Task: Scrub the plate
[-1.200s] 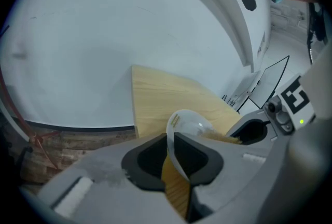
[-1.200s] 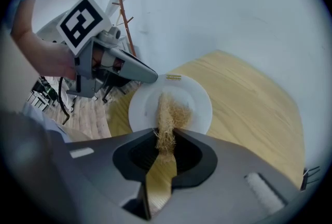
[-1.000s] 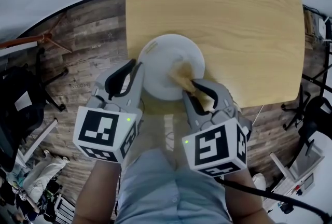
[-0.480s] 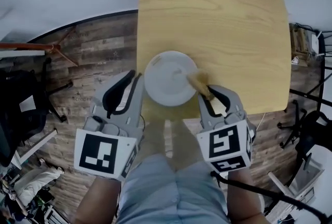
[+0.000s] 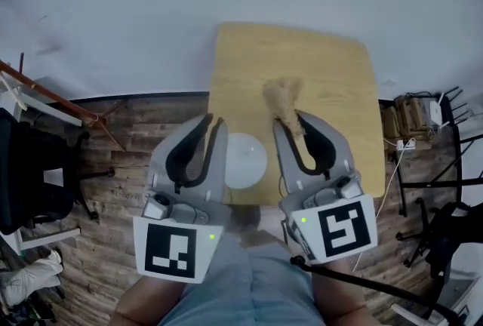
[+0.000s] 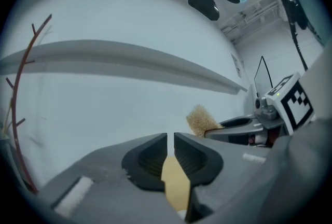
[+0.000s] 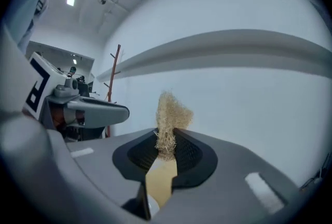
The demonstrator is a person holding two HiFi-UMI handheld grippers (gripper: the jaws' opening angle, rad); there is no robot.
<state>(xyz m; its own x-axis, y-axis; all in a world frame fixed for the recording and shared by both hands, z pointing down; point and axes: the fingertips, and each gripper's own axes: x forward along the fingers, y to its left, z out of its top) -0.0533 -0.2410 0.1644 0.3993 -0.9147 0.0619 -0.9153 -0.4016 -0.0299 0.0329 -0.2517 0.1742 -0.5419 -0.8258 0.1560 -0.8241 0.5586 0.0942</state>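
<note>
Now the plate (image 5: 245, 158) lies flat near the front edge of the table (image 5: 332, 90), low between the two tools and behind their tips, so we judge the scrubber (image 5: 281, 96) must come down and back toward us to reach it. The right gripper (image 5: 291, 119) pinches the scrubber's base, its tuft standing out along the jaw line, while the left gripper (image 5: 214, 121) is drawn to a thin slit, empty. A second ago the tuft lay on the plate; both tools are now lifted clear.
</note>
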